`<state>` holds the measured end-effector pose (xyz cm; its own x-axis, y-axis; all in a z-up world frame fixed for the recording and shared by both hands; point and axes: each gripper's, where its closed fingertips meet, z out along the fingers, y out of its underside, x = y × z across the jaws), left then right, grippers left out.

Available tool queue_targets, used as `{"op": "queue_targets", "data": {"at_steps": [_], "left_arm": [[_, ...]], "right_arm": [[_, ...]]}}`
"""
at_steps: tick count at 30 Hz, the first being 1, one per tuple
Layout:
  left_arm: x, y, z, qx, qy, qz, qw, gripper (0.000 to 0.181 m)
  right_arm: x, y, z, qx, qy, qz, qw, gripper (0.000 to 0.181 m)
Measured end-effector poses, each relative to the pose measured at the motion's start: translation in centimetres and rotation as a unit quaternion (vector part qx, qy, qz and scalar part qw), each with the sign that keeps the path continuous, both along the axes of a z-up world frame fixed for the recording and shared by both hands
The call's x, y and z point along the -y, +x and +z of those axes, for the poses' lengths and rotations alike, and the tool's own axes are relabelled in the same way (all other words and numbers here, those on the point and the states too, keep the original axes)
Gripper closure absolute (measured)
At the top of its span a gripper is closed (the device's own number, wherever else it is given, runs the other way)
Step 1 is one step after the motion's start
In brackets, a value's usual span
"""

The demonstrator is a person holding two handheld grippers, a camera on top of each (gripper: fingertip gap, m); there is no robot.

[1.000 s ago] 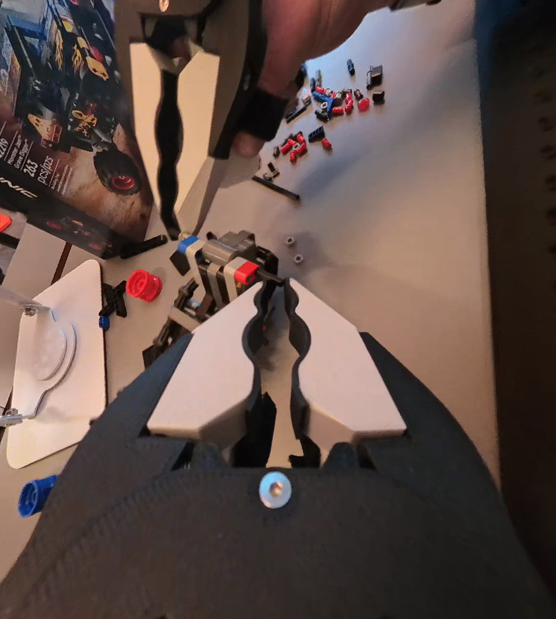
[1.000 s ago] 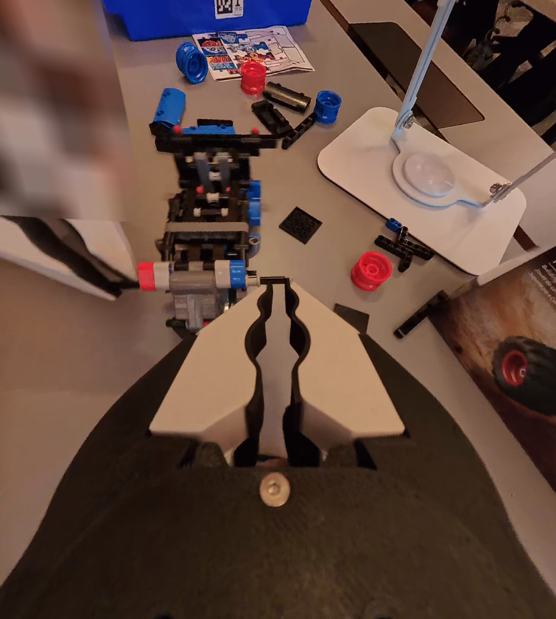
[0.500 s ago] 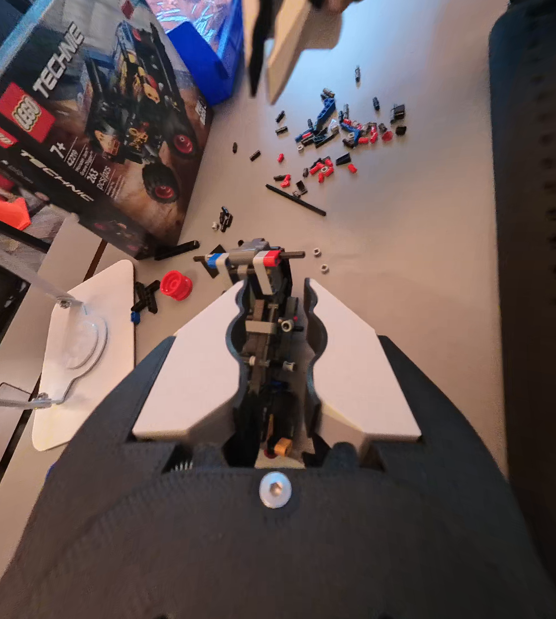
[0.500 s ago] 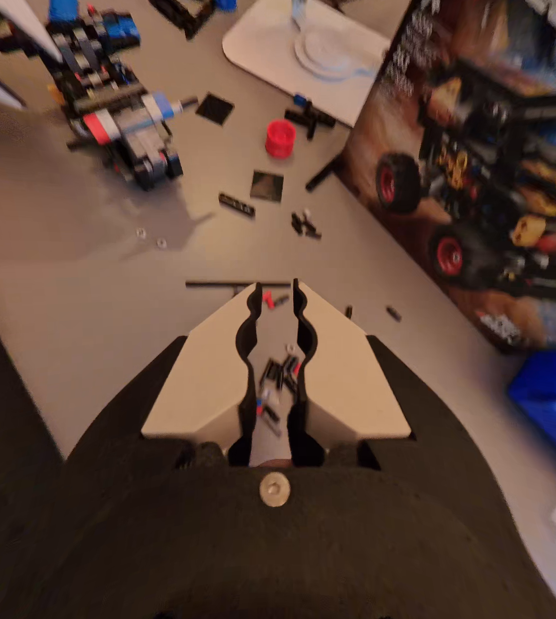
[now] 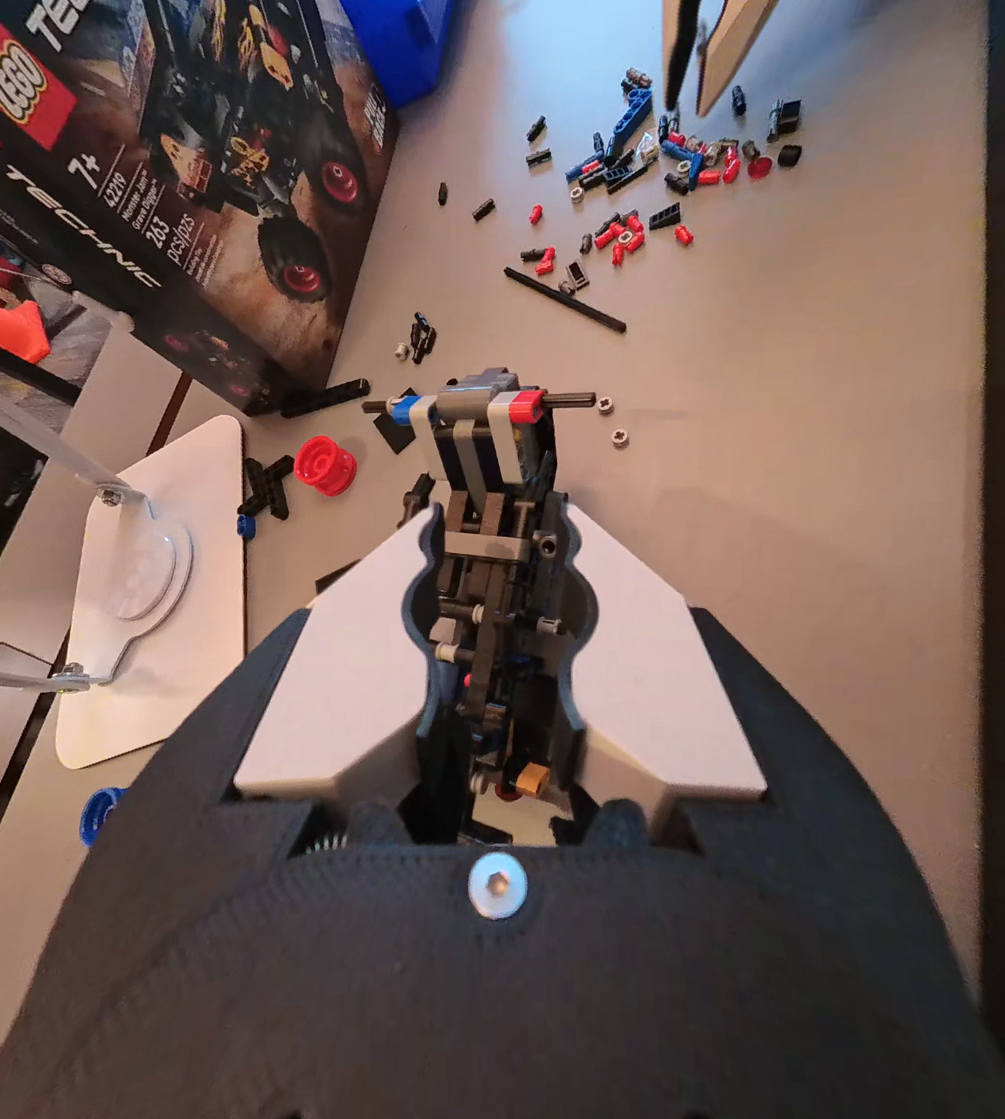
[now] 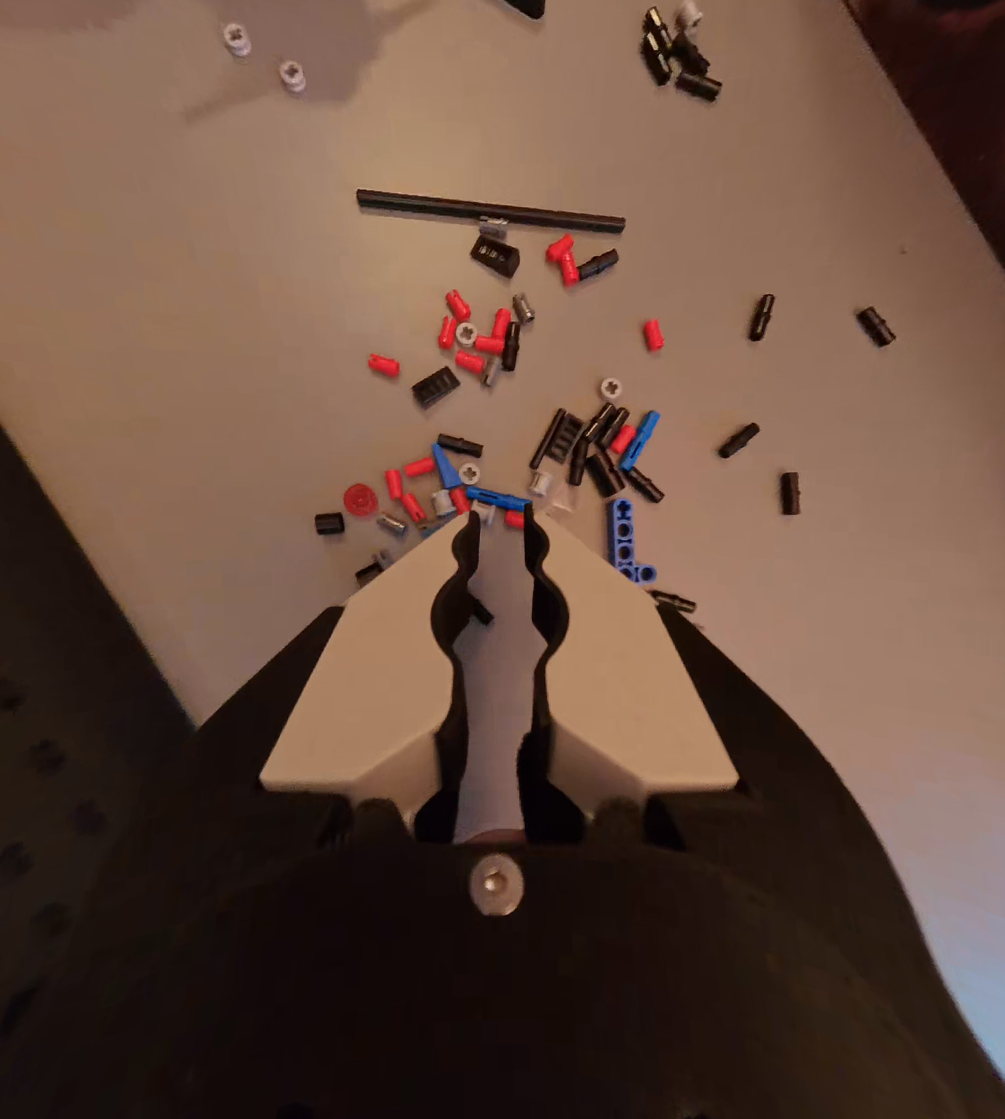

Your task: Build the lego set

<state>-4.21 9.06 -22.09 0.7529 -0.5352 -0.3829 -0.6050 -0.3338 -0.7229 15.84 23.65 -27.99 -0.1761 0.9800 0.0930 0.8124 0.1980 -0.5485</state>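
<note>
My left gripper (image 5: 500, 521) is shut on the part-built lego model (image 5: 491, 484), a black and grey frame. The frame's cross axle, with blue and red bushes (image 5: 478, 404), sticks out past the fingertips. The model rests low over the grey table (image 5: 760, 545). My right gripper (image 6: 500, 518) is open and empty, its tips just above a scatter of small red, black and blue pins (image 6: 487, 478). It also shows at the top of the left wrist view (image 5: 699, 60). A blue L-beam (image 6: 624, 539) lies by its right finger.
A long black axle (image 6: 491, 209) lies beyond the pins. The lego box (image 5: 185, 151), a blue bin (image 5: 397, 42), a white stand base (image 5: 155, 605), a red wheel hub (image 5: 325, 465) and a blue hub (image 5: 97, 814) are on the left. Two grey bushes (image 5: 612, 421) lie beside the model. Tip to tip, the grippers are about 25 cm apart. From my left tips it is roughly 15 cm to the red wheel hub (image 5: 325, 465); from my right, 25 cm.
My left gripper has opened, moved forward and closed around the model's frame. My right gripper has left the model's axle and swung over to the pile of small pins.
</note>
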Motion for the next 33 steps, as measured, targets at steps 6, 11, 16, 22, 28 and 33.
{"op": "queue_targets", "data": {"at_steps": [6,11,16,22,28,33], "left_arm": [[-0.1,0.3,-0.4,-0.007,-0.004,-0.002,1.000,0.146],[-0.1,0.2,-0.7,-0.005,-0.008,0.000,1.000,0.147],[-0.1,0.2,-0.8,-0.008,-0.008,0.002,1.000,0.147],[-0.3,0.7,2.1,-0.028,0.067,0.004,0.997,0.148],[0.0,6.1,3.8,-0.124,0.165,-0.064,0.977,0.157],[0.2,10.2,2.7,-0.161,0.193,-0.117,0.961,0.162]], "right_arm": [[0.5,0.0,-1.2,0.013,-0.002,0.016,1.000,0.172],[0.6,-0.5,-1.4,0.009,-0.002,0.025,1.000,0.173],[0.4,-0.4,-1.1,-0.002,0.000,0.019,1.000,0.174],[3.0,-3.0,4.1,-0.123,-0.088,0.013,0.988,0.174],[9.3,-7.3,7.9,-0.204,-0.222,0.053,0.952,0.174],[13.0,-9.7,8.5,-0.212,-0.278,0.083,0.933,0.174]]}}
